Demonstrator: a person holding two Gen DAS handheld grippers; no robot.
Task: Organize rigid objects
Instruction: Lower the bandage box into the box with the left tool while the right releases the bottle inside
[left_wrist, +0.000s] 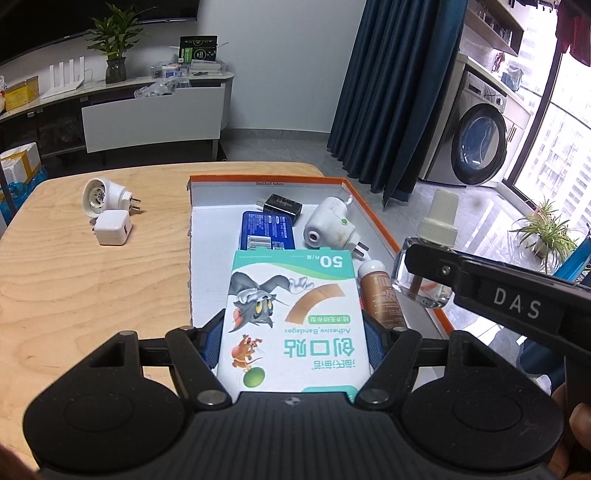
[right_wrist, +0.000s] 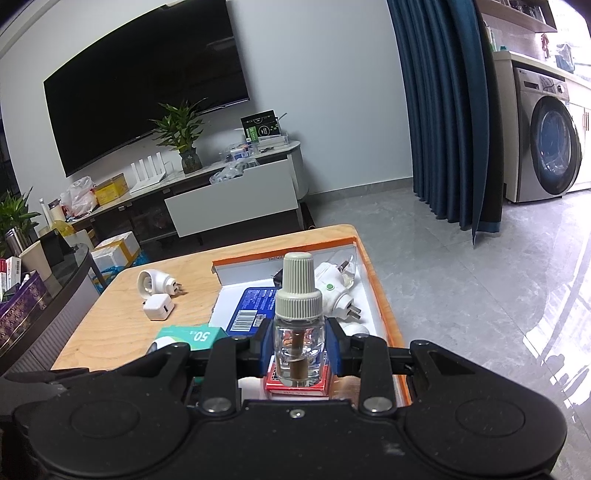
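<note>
1. Bandage box (left_wrist: 291, 321), teal and white with cartoon cat and mouse, sits clenched between the blue pads of my left gripper (left_wrist: 291, 343), held over the near end of the orange-rimmed tray (left_wrist: 373, 218); in my right wrist view its "50" end (right_wrist: 201, 336) pokes out at the left.
2. Clear glass bottle (right_wrist: 299, 354) with a ribbed beige cap and a brown wick stands upright, grasped by my right gripper (right_wrist: 299, 347) at its glass body; from my left wrist view the same bottle (left_wrist: 424, 273) hangs at the tray's right rim.
3. Below the bottle I see a red box (right_wrist: 295, 386) at the tray's near end.
4. Inside the tray lie a blue pack (left_wrist: 267, 230) with a barcode, a black charger (left_wrist: 282, 206) at the far end, a white plug-in device (left_wrist: 330, 227) with a green dot to the right, and a brown bottle (left_wrist: 380, 295) lying just beside the bandage box.
5. On the wooden table (left_wrist: 92, 280) to the left of the tray, well apart from it, rest a round white plug adapter (left_wrist: 105, 197) and a white cube charger (left_wrist: 112, 229), touching or nearly so.
6. Beyond the table: a television (right_wrist: 144, 99), a potted plant (right_wrist: 183, 134), blue curtains (right_wrist: 443, 110) and a washing machine (right_wrist: 550, 144).
</note>
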